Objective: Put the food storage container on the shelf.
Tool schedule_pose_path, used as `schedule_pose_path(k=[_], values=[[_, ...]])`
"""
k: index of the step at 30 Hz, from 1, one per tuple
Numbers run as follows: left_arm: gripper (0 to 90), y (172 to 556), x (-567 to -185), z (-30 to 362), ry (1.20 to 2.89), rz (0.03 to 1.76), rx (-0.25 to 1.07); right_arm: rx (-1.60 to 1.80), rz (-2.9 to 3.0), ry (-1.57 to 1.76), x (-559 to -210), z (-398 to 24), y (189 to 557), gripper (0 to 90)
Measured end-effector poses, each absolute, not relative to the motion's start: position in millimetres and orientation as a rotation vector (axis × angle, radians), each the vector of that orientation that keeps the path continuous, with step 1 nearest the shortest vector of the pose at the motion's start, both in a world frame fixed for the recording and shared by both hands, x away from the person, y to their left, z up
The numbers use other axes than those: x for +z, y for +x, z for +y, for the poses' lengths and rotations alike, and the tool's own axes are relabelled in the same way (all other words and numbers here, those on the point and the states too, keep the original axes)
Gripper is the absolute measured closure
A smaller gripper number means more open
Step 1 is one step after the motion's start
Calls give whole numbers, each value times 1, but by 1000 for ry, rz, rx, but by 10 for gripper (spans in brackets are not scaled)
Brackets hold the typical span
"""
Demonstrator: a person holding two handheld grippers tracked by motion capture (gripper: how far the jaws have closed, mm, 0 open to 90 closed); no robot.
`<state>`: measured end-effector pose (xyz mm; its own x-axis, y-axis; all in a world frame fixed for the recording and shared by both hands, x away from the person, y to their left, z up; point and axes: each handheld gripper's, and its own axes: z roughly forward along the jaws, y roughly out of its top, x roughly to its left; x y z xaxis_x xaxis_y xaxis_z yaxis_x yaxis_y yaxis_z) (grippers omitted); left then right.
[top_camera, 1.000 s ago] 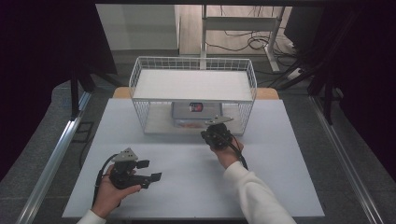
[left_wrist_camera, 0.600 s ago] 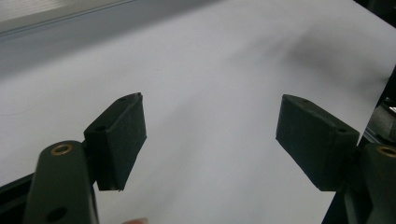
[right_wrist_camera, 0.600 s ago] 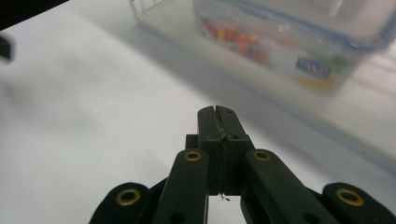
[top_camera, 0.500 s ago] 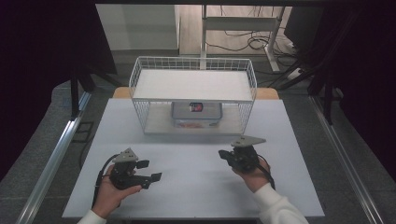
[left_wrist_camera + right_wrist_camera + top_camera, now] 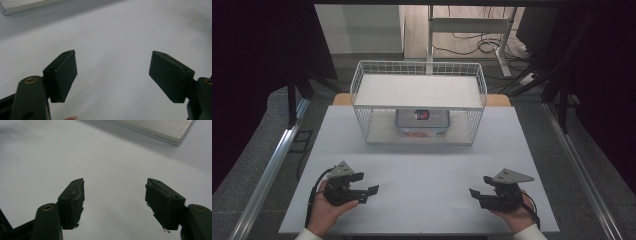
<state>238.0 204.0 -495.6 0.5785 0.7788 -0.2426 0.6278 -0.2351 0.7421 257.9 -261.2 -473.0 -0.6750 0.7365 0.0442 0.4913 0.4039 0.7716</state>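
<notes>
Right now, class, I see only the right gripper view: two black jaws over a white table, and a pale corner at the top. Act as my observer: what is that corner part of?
Observer: Most likely the bottom shelf of the white wire rack at the far side of the table.
Operator: Is anything in the rack?
Observer: A clear lidded container sits on its lower shelf.
Operator: Where is the other gripper?
Observer: The left gripper is at the near left of the table. Its jaws have just opened a little further, with nothing between them. Your right gripper, at the near right, has just been opening too and is also empty.
</notes>
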Motion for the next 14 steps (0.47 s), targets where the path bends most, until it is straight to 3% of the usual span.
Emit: schedule_pose_path(k=[14], values=[[209, 239, -498, 201, 1976, 1119, 239, 1111, 2371, 1016, -477, -258, 259, 203]])
